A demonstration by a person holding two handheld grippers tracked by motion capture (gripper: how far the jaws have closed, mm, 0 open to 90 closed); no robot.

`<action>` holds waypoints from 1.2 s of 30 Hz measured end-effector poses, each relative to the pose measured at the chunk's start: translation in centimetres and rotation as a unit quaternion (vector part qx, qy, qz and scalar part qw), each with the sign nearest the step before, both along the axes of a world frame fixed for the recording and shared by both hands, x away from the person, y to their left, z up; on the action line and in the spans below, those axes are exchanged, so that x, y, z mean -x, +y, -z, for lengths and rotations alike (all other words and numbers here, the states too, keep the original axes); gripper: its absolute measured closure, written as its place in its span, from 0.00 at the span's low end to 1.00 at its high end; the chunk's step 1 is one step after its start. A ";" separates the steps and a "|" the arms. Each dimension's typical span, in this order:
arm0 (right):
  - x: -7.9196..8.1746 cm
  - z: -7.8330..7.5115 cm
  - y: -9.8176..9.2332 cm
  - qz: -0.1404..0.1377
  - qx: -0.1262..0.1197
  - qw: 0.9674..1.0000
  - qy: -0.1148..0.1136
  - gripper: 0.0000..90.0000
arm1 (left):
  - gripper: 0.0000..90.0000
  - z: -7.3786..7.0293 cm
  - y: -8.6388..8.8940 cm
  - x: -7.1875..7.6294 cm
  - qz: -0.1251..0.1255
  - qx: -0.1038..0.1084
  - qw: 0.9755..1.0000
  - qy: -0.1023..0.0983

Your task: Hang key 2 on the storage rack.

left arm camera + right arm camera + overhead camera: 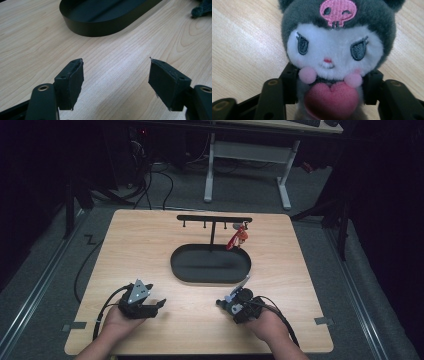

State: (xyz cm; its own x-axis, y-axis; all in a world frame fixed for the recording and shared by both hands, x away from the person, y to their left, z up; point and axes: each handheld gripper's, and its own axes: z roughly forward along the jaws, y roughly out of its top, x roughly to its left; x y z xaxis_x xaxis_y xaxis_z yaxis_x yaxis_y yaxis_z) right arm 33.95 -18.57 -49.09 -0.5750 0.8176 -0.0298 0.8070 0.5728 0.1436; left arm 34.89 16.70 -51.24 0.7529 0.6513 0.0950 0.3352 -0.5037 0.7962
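Right gripper view, plush toy (337,50), pink skull emblem (338,11)

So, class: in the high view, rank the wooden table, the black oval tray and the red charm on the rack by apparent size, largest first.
1. wooden table
2. black oval tray
3. red charm

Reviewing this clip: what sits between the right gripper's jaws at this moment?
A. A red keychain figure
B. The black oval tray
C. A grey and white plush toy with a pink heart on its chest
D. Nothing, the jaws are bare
C: in the right gripper view the plush toy sits between the right gripper, its body flanked on both sides by the black jaws, pink heart facing the camera.
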 end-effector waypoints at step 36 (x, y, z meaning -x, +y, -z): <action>-1.5 -5.9 -1.3 0.022 -0.023 0.999 -0.007 0.53 | 0.30 -0.2 -0.3 0.6 0.017 0.002 1.000 -0.008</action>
State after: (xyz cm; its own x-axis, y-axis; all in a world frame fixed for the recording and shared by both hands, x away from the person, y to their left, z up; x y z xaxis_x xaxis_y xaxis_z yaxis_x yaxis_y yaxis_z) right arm 35.50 -19.92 -43.20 -0.5384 0.8427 0.0008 0.8288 0.5294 0.1812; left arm 34.29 16.39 -51.00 0.7729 0.6258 0.1045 0.3057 -0.5117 0.8029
